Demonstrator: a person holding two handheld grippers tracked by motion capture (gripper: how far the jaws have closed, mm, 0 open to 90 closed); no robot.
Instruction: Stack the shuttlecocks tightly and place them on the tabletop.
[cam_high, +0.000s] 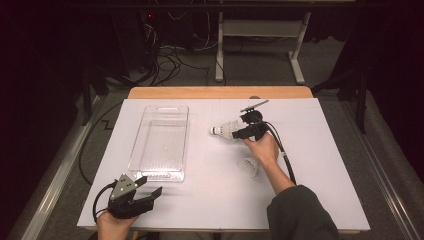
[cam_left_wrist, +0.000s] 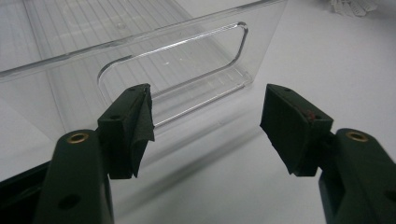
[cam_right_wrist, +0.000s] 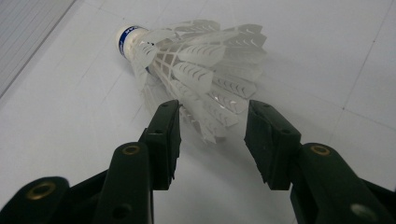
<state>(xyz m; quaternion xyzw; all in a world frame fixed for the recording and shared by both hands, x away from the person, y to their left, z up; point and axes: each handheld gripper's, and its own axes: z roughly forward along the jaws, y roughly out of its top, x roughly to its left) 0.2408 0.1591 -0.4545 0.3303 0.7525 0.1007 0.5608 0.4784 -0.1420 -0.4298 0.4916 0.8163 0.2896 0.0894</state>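
Observation:
A white shuttlecock (cam_high: 224, 130) (cam_right_wrist: 201, 60) with a blue-banded cork lies on its side on the white table, cork pointing left in the high view. My right gripper (cam_high: 238, 128) (cam_right_wrist: 212, 135) sits just behind its feathered skirt. The jaws stand apart, with the skirt's rim between their tips and a gap at the pads. My left gripper (cam_high: 151, 184) (cam_left_wrist: 205, 126) rests open near the front left edge, facing the handle end of a clear plastic bin (cam_high: 137, 145) (cam_left_wrist: 187, 51), with nothing between its pads. The bin looks empty.
A second white shuttlecock (cam_high: 248, 167) (cam_left_wrist: 350, 5) lies near the right forearm, toward the table's middle. The white mat (cam_high: 320, 165) covers the table, with a wooden strip (cam_high: 220, 92) along its far edge. Cables trail from both grippers.

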